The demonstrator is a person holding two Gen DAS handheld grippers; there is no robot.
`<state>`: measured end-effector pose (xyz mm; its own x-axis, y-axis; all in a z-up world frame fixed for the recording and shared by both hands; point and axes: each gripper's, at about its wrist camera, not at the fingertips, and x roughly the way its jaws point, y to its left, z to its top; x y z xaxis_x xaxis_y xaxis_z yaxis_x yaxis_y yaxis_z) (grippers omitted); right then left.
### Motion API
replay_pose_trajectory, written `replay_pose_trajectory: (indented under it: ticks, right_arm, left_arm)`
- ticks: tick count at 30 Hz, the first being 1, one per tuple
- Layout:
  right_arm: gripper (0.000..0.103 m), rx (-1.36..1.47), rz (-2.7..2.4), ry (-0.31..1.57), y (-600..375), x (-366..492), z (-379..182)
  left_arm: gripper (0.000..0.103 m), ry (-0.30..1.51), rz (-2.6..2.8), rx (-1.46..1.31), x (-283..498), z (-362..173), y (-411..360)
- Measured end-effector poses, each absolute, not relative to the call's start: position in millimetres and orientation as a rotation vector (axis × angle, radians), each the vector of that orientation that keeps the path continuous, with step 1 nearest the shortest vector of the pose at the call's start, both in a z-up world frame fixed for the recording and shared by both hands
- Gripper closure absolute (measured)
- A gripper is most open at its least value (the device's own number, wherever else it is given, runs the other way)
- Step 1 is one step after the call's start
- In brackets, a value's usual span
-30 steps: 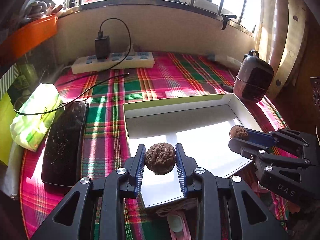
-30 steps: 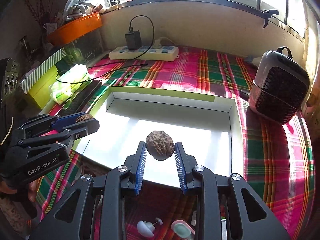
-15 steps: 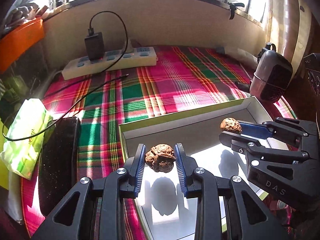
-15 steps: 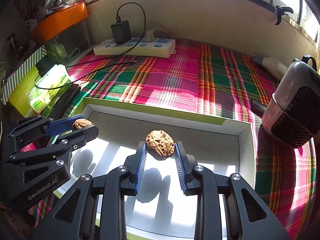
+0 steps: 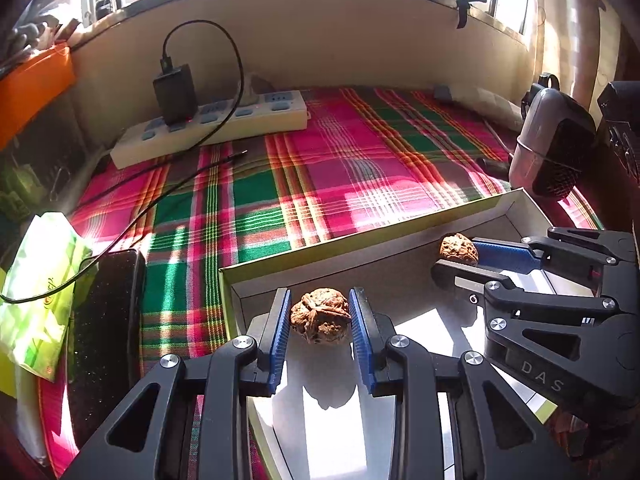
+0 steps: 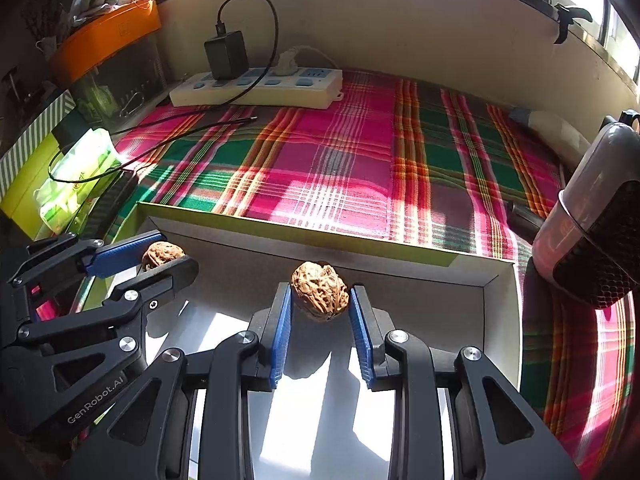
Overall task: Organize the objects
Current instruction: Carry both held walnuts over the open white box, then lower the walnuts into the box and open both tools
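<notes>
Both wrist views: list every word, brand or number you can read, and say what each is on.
"DAS": on the right tool, seen from the left wrist.
"GenRobot.AI": on the left tool, seen from the right wrist.
Green tissue pack: print too blurred to read.
Power strip: no legible markings.

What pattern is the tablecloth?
The tablecloth is plaid: pink, green and orange stripes; clearest in the right wrist view.

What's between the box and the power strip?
Bare plaid cloth, crossed on the left by a loose black cable. Nothing else lies between the box and power strip, as the right wrist view shows.
</notes>
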<state>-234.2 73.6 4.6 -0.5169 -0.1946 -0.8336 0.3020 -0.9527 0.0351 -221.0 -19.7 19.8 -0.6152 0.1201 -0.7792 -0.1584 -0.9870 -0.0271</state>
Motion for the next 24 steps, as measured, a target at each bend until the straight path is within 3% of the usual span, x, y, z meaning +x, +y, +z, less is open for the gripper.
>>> replay_pose_trajectory:
  ticks: [14,18,24]
  right_arm:
    - [0.073,1.353,-2.512,0.187,74.4,-234.4,1.7]
    - [0.058,1.360,-2.511,0.182,74.8,-234.9,1.5]
    - [0.052,1.373,-2.524,0.164,79.1,-235.9,1.9]
  left_arm:
    - [0.075,0.077,2.680,-1.302,-222.2,17.4,-16.5]
    - [0.073,0.073,2.675,-1.305,-221.6,17.5,-15.9]
    - [0.071,0.079,2.676,-1.307,-220.2,18.2,-15.4]
